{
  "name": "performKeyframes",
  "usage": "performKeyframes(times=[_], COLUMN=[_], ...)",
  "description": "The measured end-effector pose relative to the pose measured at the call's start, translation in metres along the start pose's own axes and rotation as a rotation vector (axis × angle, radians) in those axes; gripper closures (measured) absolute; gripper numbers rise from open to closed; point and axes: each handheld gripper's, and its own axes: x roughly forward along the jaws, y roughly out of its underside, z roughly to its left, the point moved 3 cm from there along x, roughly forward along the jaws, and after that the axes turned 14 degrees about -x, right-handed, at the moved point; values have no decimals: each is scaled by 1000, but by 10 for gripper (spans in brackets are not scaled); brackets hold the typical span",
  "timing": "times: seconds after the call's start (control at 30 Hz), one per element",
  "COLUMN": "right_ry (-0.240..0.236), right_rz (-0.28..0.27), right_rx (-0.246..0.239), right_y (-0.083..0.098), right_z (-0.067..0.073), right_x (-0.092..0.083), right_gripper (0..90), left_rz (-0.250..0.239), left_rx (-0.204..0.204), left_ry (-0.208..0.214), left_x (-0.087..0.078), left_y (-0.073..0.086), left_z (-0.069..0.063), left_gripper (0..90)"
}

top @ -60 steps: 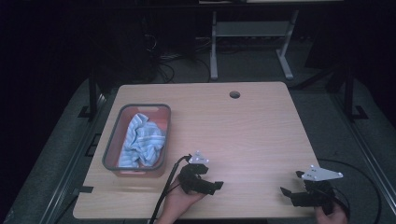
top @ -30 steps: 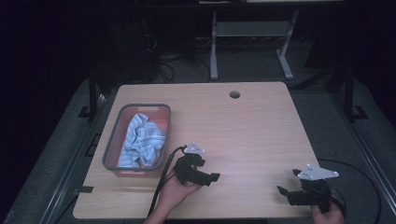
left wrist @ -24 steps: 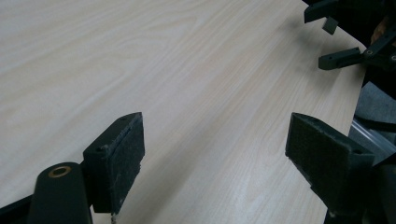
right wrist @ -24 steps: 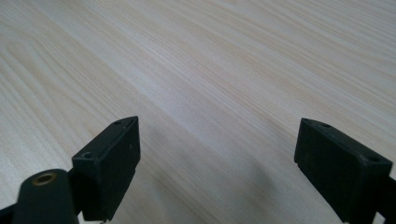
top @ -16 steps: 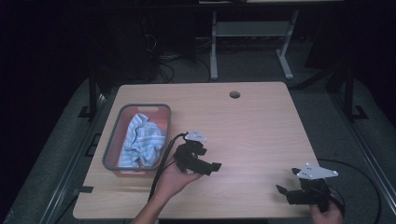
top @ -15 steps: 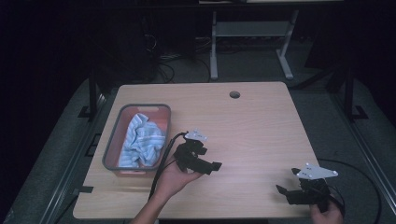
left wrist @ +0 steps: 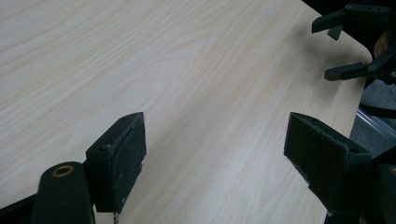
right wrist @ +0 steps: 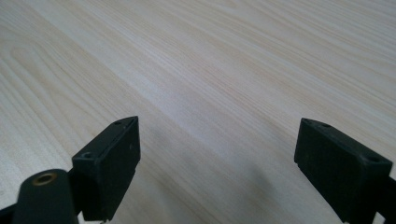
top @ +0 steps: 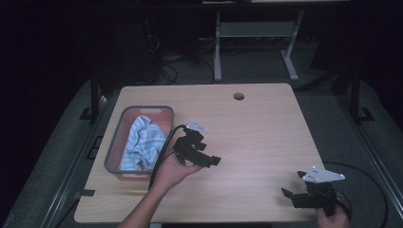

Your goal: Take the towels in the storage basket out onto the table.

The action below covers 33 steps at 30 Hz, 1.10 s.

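Probably most to fear: a snag on the grey-rimmed plastic tub with the reddish inside (top: 142, 109), at the left of the high view. Could catch the rim with one jaw when going down for the crumpled blue-and-white striped cloth (top: 140, 141), and so tip or drag the tub along the pale wooden table (top: 266, 128). Could also pinch just a thin fold, since the cloth lies bunched and loose, and then lose it on the way up. Another danger from the black cable of the left gripper (top: 205, 153): runs in a curve just beside the right wall of the tub, near enough to hook on it during a turn.

Left gripper held up in the left hand (top: 169, 172), a little left of the middle of the high view, jaws wide apart with nothing between them. Bare wood between the two black pads (left wrist: 123, 161) in the left gripper view. Pointing toward the lower right of the high view, so away from the cloth. Cloth inside the tub, to the left of this gripper, near but not touching.

Right gripper (top: 293, 184) at the lower right corner of the table, jaws apart too and gripping nothing. Well apart from the tub, with most of the table between.
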Motion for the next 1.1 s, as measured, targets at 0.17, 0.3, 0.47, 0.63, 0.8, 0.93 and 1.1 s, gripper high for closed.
performKeyframes(times=[0.17,0.3,0.47,0.63,0.8,0.93,1.1], right_ry=[4,1,7,4,5,3,7], right_rz=[-2,3,0,2,1,5,8], right_rx=[1,-2,1,-4,3,-5,-11], right_y=[-1,0,0,0,0,0,-1], right_z=[0,0,-1,0,0,0,1], right_x=[-1,0,-2,-2,-2,-1,-1], right_gripper=[137,137,137,137,137,137,137], left_rz=[4,6,7,-7,-16,-29,-37], left_rx=[-2,-3,4,-24,-51,-78,-95], left_ry=[-4,-10,-36,-43,-45,-61,-85], left_x=[-9,-18,-30,-41,-52,-62,-70], left_y=[-6,-12,-21,-24,-25,-26,-23], left_z=[6,9,14,21,31,42,51], left_gripper=[229,236,236,236,230,229,230])
